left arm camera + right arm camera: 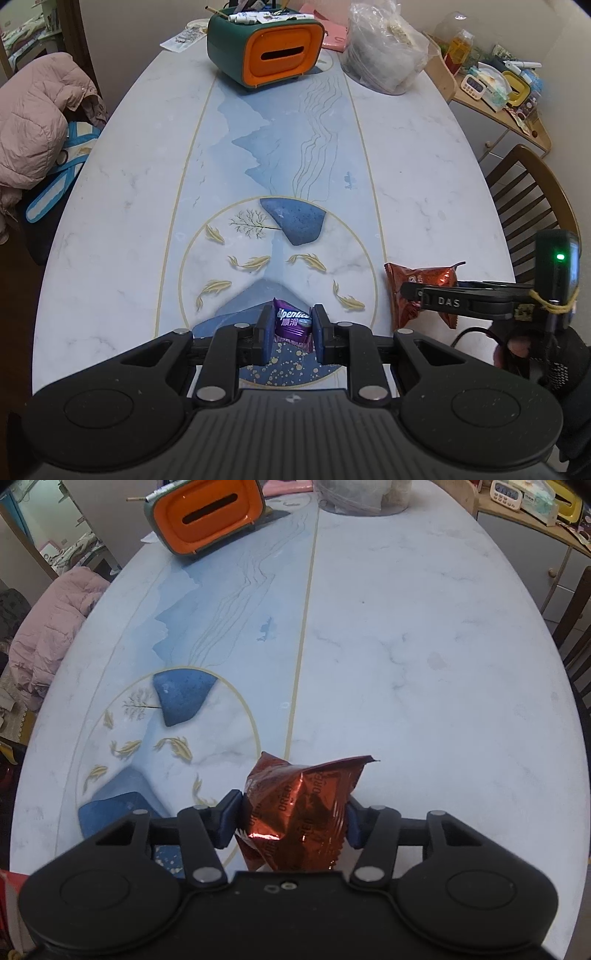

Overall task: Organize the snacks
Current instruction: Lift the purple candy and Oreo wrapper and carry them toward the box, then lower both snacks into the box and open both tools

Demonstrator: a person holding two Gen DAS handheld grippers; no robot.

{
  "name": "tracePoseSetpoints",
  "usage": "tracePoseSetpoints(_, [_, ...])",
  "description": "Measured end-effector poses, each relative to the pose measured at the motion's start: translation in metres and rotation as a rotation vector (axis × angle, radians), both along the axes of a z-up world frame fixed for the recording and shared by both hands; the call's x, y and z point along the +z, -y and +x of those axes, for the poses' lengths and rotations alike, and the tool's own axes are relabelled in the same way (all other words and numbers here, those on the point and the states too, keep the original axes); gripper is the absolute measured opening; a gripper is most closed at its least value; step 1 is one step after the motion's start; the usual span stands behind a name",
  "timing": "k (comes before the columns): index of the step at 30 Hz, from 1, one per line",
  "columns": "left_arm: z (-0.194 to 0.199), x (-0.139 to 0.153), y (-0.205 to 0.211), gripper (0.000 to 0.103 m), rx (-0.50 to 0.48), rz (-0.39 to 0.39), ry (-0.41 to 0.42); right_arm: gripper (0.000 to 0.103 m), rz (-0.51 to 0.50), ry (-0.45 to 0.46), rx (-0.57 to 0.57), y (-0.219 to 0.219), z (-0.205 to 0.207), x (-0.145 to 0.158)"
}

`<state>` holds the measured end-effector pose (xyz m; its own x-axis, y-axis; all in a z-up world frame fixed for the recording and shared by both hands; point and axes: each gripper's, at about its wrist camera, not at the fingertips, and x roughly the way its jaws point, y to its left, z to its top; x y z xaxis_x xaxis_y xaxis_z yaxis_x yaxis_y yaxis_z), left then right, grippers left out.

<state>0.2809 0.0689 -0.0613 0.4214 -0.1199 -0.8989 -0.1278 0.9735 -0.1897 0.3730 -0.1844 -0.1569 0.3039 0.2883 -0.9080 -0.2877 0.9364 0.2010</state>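
Observation:
My left gripper [291,334] is shut on a small purple Alpenliebe candy packet [291,325], held just above the near end of the table [424,192]. My right gripper [291,821] is shut on a crumpled red Oreo packet [301,812], also over the near end. In the left wrist view the red Oreo packet [417,291] and the right gripper [413,291] show at the right, close beside my left gripper.
A green and orange tissue box [264,48] with small items on top stands at the table's far end, next to a clear plastic bag [384,51]. A pink jacket [37,114] lies on a chair at the left. A wooden chair [532,199] and a cluttered shelf [495,88] are at the right.

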Motion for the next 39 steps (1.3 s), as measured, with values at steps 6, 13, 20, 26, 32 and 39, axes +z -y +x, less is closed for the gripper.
tracePoseSetpoints(6, [-0.015,0.017,0.002,0.020,-0.021,0.003,0.034,0.054,0.032,0.063,0.001,0.005,-0.026,0.043])
tracePoseSetpoints(13, [-0.038,0.044,0.004,0.020,-0.047,0.007,0.082,0.054,0.057,0.141,0.026,0.004,-0.065,0.097])
tracePoseSetpoints(20, [-0.065,0.067,0.005,0.020,-0.084,0.017,0.110,0.054,0.076,0.202,0.078,-0.001,-0.106,0.141])
tracePoseSetpoints(26, [-0.091,0.077,0.004,0.020,-0.118,0.034,0.105,0.054,0.098,0.227,0.121,-0.009,-0.144,0.163])
tracePoseSetpoints(32, [-0.116,0.073,0.003,0.021,-0.159,0.031,0.076,0.054,0.110,0.227,0.158,-0.015,-0.176,0.171])
tracePoseSetpoints(39, [-0.143,0.055,0.004,0.021,-0.197,0.016,0.020,0.054,0.131,0.187,0.166,-0.014,-0.204,0.161])
